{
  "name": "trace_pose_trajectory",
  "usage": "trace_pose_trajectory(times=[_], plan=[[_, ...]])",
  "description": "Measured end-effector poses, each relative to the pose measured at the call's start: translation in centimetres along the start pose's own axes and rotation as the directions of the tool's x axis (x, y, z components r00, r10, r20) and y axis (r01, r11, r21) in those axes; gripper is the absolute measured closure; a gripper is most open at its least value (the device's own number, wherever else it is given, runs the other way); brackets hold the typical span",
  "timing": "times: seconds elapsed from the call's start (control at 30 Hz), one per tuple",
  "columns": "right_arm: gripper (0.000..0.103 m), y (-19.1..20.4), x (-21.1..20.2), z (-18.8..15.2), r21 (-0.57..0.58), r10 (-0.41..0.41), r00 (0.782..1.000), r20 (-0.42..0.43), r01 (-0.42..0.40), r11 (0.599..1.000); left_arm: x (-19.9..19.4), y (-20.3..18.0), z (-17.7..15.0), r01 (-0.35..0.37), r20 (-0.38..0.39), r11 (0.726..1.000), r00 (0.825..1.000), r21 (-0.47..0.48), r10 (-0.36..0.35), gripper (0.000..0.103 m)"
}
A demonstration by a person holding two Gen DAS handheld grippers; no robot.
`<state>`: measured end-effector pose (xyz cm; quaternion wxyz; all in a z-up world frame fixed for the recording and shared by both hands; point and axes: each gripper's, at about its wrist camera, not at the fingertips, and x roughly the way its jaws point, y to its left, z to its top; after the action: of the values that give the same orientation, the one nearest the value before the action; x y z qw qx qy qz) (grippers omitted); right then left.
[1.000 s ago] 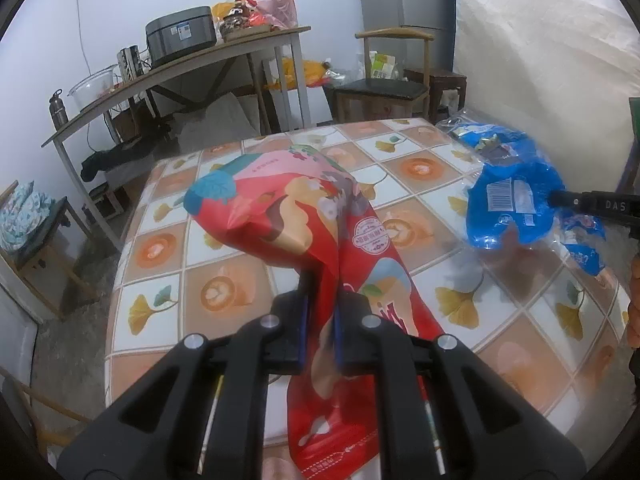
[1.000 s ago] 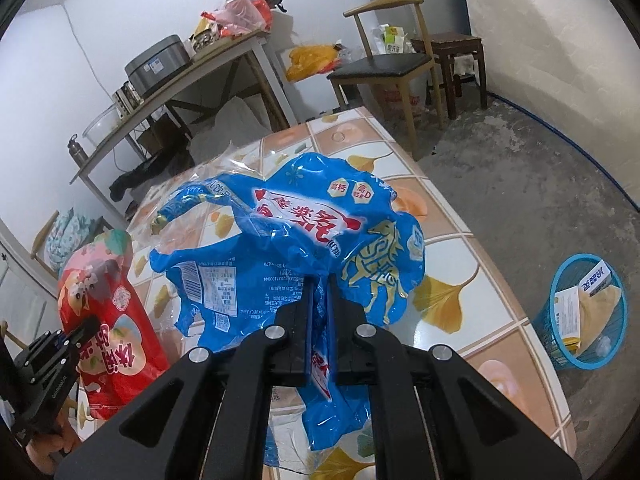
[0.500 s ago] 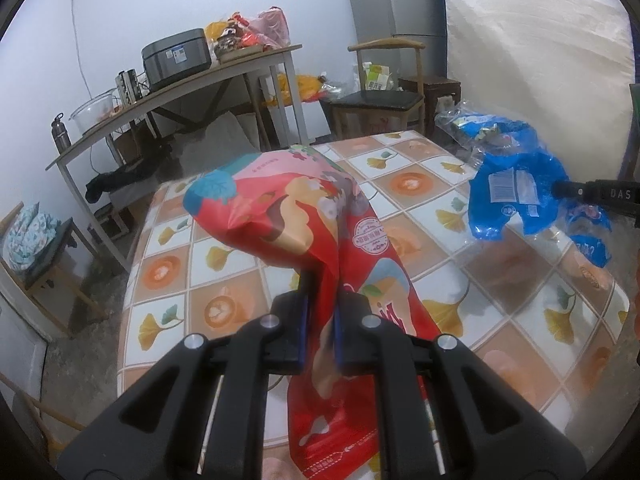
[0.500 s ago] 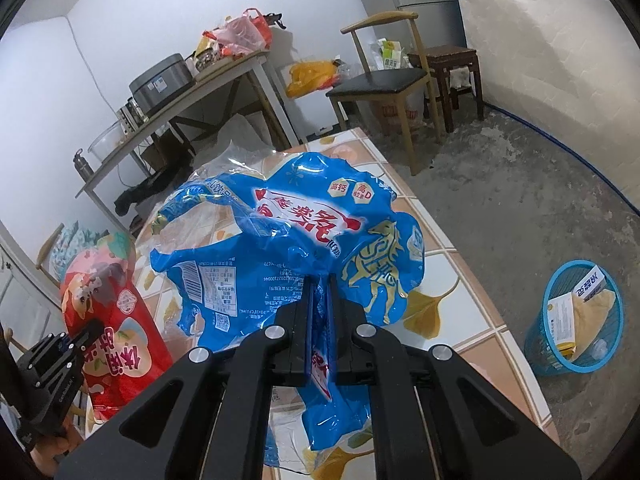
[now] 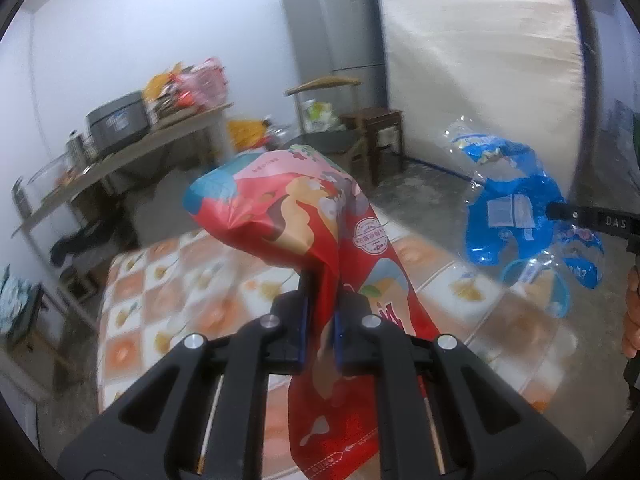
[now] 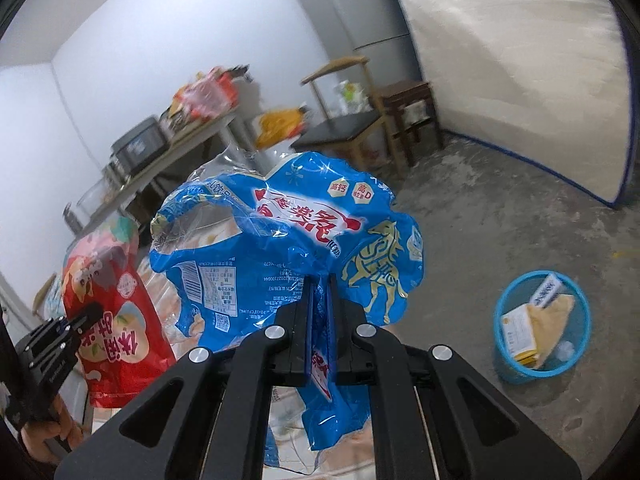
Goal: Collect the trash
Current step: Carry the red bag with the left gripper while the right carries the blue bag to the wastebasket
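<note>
Red snack bag (image 5: 316, 232) is pinched in the left claw (image 5: 319, 320), blue wrapper (image 6: 288, 248) in the right claw (image 6: 319, 320); both are held above the desk (image 5: 160, 300). Judged light, crinkly, slippery film; best gripped at bunched folds. Blue basket (image 6: 542, 368) sits on the floor.

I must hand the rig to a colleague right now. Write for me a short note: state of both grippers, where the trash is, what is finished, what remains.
Left gripper: shut on the red snack bag, held in the air above the tiled table.
Right gripper: shut on the blue plastic bag, also in the air.
Blue mesh bin: on the floor to the right of the table, already holding some paper and packaging.
Done: both bags are picked up.
Left: carry each bag over the bin and open the jaws to drop it in. Neither bag is in the bin yet.
</note>
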<state>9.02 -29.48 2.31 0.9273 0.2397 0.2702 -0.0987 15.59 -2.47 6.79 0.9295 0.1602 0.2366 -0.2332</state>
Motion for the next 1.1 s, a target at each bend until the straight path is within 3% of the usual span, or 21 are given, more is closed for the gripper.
trace_pose_trajectory(times=[0.2,0.43,0.53,0.67,0.8,0.97,1.1], plan=[[0.097,-5.9,-3.0,1.0,0.07,-0.081,0.995,0.055,0.077,0.995,1.8,-5.4,3.5,0.118,0.005,0.99,0.993,0.078,-0.118,0.095],[0.097,-14.9,-5.0,1.0,0.19,-0.225,0.972,0.07,0.208,0.959,6.2,-14.6,6.6,0.289,-0.06,0.941,0.957,0.176,-0.283,0.095],[0.097,-18.8,-4.8,0.3,0.242,-0.278,0.96,0.039,0.261,0.935,9.7,-19.9,7.0,0.389,-0.144,0.902,0.919,0.189,-0.366,0.095],[0.097,-24.1,-3.5,-1.0,0.304,-0.343,0.939,-0.029,0.335,0.892,14.5,-25.7,6.6,0.477,-0.264,0.862,0.866,0.174,-0.425,0.095],[0.097,-28.2,-0.9,-2.3,0.347,-0.385,0.917,-0.103,0.396,0.85,19.9,-30.6,6.2,0.543,-0.403,0.832,0.791,0.114,-0.461,0.095],[0.097,-32.9,2.8,-4.1,0.366,-0.423,0.884,-0.198,0.467,0.805,26.7,-36.8,4.7,0.575,-0.552,0.812,0.712,0.103,-0.434,0.094],[0.097,-36.1,6.2,-5.2,0.359,-0.453,0.851,-0.264,0.523,0.773,31.9,-41.0,3.8,0.57,-0.637,0.814,0.67,0.111,-0.382,0.094]])
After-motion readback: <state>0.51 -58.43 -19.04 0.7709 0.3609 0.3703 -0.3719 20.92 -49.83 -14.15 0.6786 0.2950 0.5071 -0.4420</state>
